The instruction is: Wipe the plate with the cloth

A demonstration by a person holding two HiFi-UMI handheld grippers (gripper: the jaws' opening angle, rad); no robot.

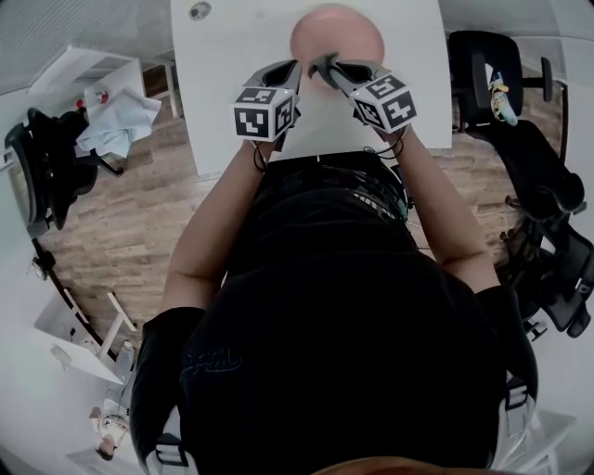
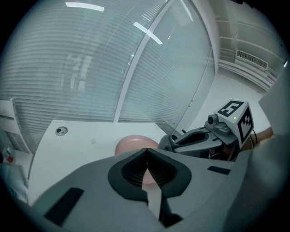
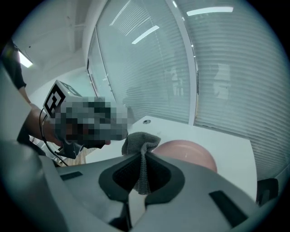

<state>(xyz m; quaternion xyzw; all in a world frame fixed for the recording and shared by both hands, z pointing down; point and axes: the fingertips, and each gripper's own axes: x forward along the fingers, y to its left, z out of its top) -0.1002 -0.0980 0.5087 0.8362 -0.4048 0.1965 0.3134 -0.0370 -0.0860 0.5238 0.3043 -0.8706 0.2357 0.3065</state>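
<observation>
In the head view, a white surface (image 1: 232,56) fills the upper middle of the frame, with a round pink plate (image 1: 348,32) lying on it near the top edge, right of centre. Both tongs are held just below the plate, side by side, their marker cubes toward the person's dark torso. The left tongs (image 1: 290,67) sit left of centre. In the left gripper view, the left tongs (image 2: 146,152) have their tips pressed together with nothing between them, and the plate (image 2: 131,144) shows beyond them on the surface (image 2: 81,140). The right tongs (image 1: 320,65) reach the plate's lower left rim in the head view. In the right gripper view, the right tongs (image 3: 144,156) are clamped on a grey knitted cloth (image 3: 140,142), which bunches above the tips and hangs down between the pads. The plate (image 3: 190,152) lies just right of the cloth there. Whether the cloth touches the plate cannot be told. A round grommet (image 1: 200,11) sits at the surface's upper left.
</observation>
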